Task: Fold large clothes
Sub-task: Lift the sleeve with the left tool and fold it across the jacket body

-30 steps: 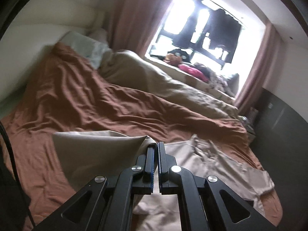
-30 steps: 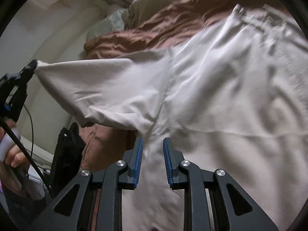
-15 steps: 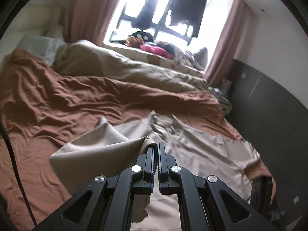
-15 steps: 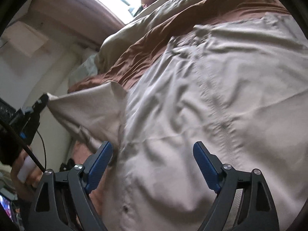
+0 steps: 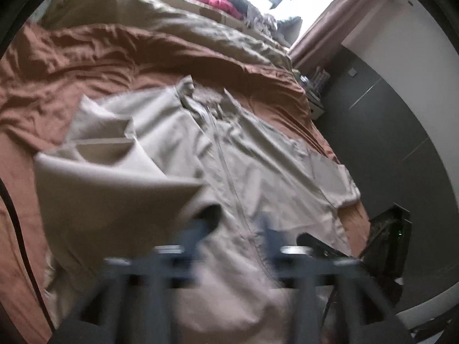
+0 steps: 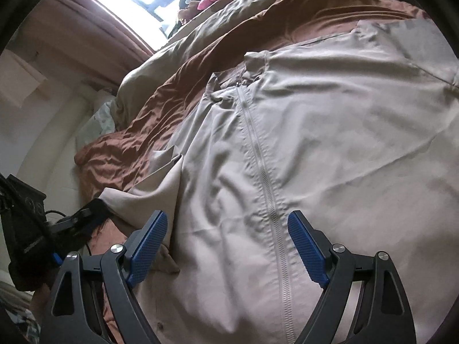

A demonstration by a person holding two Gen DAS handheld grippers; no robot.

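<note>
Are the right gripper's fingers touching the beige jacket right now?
Cannot tell. In the right wrist view the right gripper stands wide open over the beige jacket, pinching no fabric, but whether its fingers brush the cloth isn't plain.

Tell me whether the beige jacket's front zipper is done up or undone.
Done up. On the beige jacket, the zipper runs as one closed line from collar towards the hem, with both front panels meeting along it.

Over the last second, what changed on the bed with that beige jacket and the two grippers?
The left hand-held gripper, which was clamped on the sleeve, carried it in over the jacket and is opening; the sleeve now drapes loose. The right hand-held gripper went from nearly shut to wide open above the zipper, gripping nothing. The jacket body stayed spread on the brown bedspread.
</note>
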